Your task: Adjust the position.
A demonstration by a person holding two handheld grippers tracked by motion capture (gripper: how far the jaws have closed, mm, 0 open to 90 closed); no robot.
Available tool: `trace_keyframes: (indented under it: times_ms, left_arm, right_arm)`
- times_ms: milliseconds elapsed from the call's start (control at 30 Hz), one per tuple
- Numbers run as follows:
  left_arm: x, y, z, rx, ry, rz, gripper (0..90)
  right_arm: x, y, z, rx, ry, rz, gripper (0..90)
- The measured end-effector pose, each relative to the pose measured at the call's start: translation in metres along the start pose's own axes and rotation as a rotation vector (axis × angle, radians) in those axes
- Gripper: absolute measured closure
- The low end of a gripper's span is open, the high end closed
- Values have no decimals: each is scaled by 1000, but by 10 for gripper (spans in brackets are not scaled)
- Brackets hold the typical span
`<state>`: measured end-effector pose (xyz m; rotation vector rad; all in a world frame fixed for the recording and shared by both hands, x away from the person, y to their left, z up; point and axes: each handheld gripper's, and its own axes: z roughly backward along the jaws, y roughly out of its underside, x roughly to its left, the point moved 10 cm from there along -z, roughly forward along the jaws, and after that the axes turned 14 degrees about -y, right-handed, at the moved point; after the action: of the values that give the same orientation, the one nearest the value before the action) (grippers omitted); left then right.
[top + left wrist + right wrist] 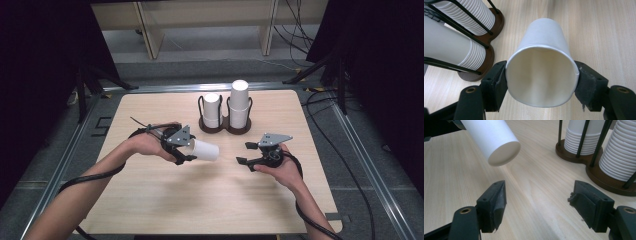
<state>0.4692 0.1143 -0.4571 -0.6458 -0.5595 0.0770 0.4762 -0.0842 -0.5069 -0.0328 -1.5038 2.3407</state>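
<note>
A white paper cup (204, 149) lies sideways in my left gripper (184, 151), held above the table with its base toward the right. In the left gripper view the cup (543, 70) is squeezed at its rim between both pads, mouth facing the camera. My right gripper (246, 153) is open at the table's right, jaws wide apart and pointing left at the cup. In the right gripper view the cup's base (504, 152) hangs ahead of the right gripper (539, 197), upper left, apart from it.
A dark brown two-post cup holder (225, 125) stands at the table's back centre with two stacks of white cups (239, 102). The wooden table (210, 200) has bare surface in front. Cables trail on the floor at the right.
</note>
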Motion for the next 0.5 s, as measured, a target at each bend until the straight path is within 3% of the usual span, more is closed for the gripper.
trace_keyframes:
  times_ms: [33, 100, 167, 233, 500]
  left_arm:
    - [0, 0, 0, 3, 1, -1, 320]
    - [-2, 0, 0, 18, 9, -27, 320]
    - [-3, 0, 0, 22, 15, -30, 320]
    - [-4, 1, -2, 37, 19, -37, 320]
    - [-3, 4, -3, 95, 24, -99, 320]
  right_arm:
    - [3, 0, -1, 0, -13, -18, 283]
    - [1, -2, -2, 0, -4, 5, 282]
    - [3, -2, -4, 2, -18, -18, 282]
    - [1, -2, -5, 5, -11, 4, 282]
    - [3, -3, -7, 13, -18, 0, 282]
